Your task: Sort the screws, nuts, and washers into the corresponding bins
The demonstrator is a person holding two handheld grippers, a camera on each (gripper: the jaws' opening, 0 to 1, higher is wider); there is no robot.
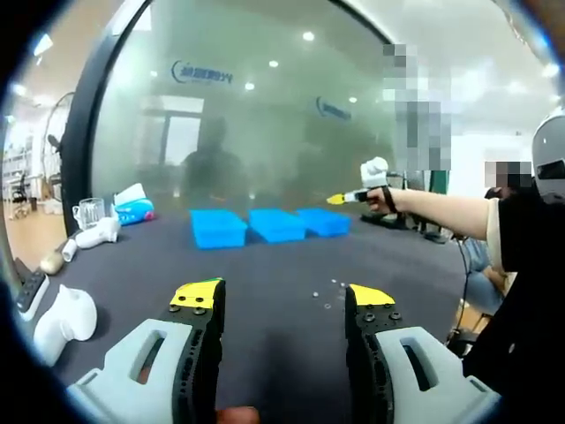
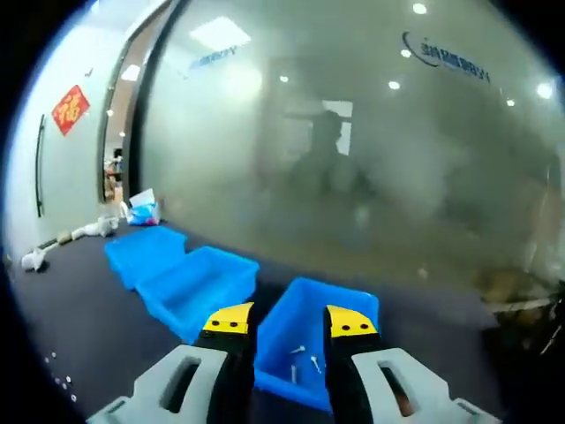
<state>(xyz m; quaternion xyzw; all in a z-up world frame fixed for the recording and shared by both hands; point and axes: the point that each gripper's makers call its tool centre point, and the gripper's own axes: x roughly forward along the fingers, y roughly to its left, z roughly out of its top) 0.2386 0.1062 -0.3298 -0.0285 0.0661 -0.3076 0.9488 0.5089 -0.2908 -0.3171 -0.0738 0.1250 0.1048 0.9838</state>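
Three blue bins (image 1: 269, 224) stood in a row near the far edge of the dark table (image 1: 265, 291), close in front of a frosted glass wall (image 1: 265, 115). In the left gripper view the left gripper (image 1: 282, 300) hung low over the near part of the table, its yellow-tipped fingers (image 1: 196, 296) spread apart with nothing between them. A few small loose fasteners (image 1: 328, 291) lay scattered on the table just beyond its tip, too small to tell apart. The right gripper (image 1: 340, 199), held in a person's outstretched hand (image 1: 381, 196), hovered above the bin at the right end of the row. In the right gripper view its fingers (image 2: 228, 320) stood apart and empty, directly over that bin (image 2: 318, 349), where a few screws (image 2: 300, 358) lay on the bottom. White handheld devices (image 1: 62, 322) and a glass mug (image 1: 89, 212) sat along the left edge of the table.
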